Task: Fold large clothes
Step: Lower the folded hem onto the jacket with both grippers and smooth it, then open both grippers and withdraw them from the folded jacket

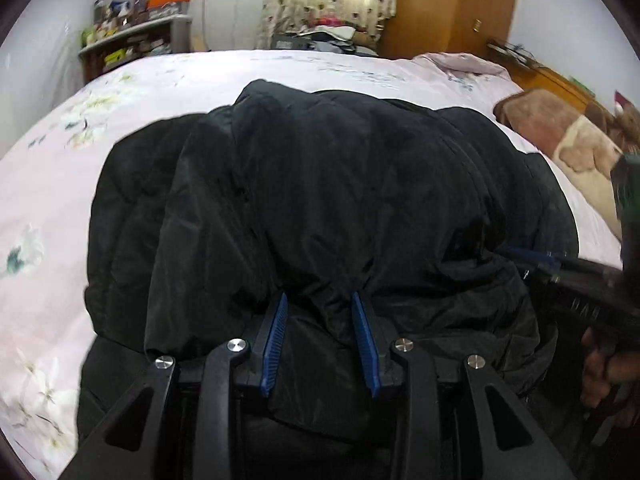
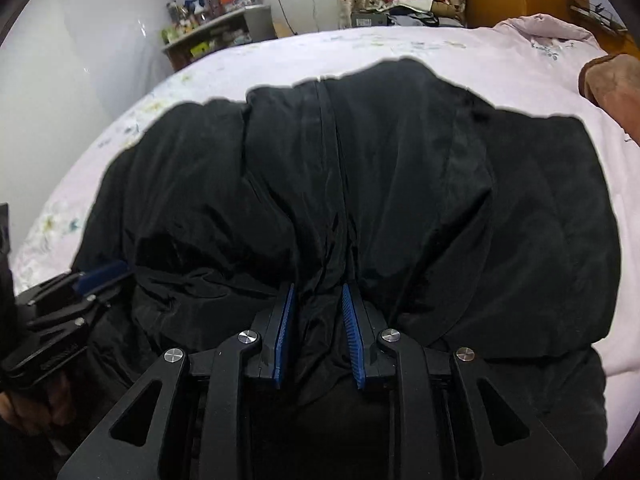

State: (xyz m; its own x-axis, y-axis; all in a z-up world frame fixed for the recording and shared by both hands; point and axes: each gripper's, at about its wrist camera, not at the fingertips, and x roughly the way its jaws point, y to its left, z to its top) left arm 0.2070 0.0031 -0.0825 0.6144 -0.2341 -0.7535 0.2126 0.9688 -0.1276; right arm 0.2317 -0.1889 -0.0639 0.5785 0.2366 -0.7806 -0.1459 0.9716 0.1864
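My left tongs (image 1: 320,300) and right tongs (image 2: 319,290) each pinch the coat's (image 1: 320,184) near edge, side by side, so it folds evenly across the bed (image 1: 60,184).

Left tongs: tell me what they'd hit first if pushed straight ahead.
The black jacket: the left tongs already pinch its fabric, and its bulk lies directly ahead. Past it, probably the pink bedsheet.

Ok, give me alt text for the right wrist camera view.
The right gripper pinches a bunched fold of a black padded coat between its blue pads. The coat lies heaped on a bed with a pale pink floral sheet; the left gripper grips the coat at the left edge.
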